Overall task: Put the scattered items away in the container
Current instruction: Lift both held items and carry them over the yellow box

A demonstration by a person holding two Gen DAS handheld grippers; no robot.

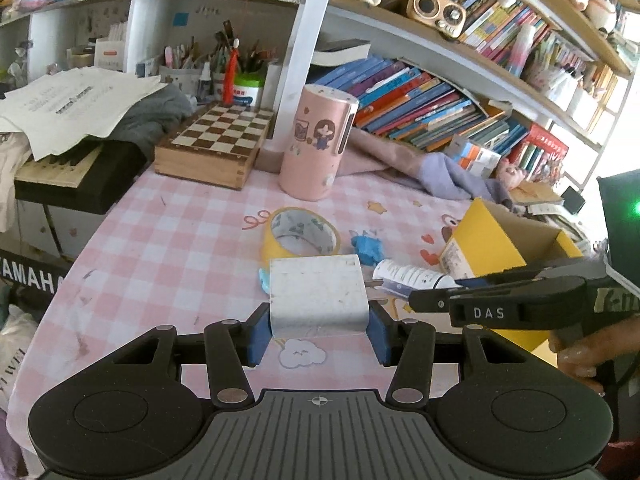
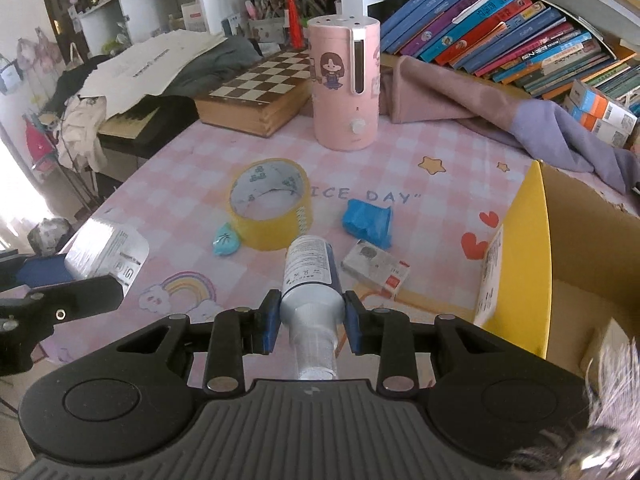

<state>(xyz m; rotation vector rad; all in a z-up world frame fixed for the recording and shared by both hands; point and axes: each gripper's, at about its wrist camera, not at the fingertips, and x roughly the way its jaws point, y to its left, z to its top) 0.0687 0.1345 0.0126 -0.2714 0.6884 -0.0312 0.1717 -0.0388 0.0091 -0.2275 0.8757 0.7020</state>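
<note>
My left gripper (image 1: 319, 330) is shut on a white charger block (image 1: 318, 292), held above the pink checked tablecloth; the block also shows in the right wrist view (image 2: 106, 250). My right gripper (image 2: 310, 326) is shut on a white bottle with a blue label (image 2: 310, 280), also seen in the left wrist view (image 1: 412, 276). The yellow cardboard box (image 2: 520, 240) stands open at the right (image 1: 480, 236). On the cloth lie a yellow tape roll (image 2: 270, 204), a blue crumpled wrapper (image 2: 368, 220), a light-blue piece (image 2: 226, 240) and a small white-and-red box (image 2: 376, 266).
A pink cylindrical humidifier (image 2: 346, 80) stands behind the items. A wooden chessboard box (image 2: 256, 92) is at the back left. A purple cloth (image 2: 520, 120) lies before rows of books (image 2: 500, 32). A keyboard under papers (image 1: 60, 160) sits off the left edge.
</note>
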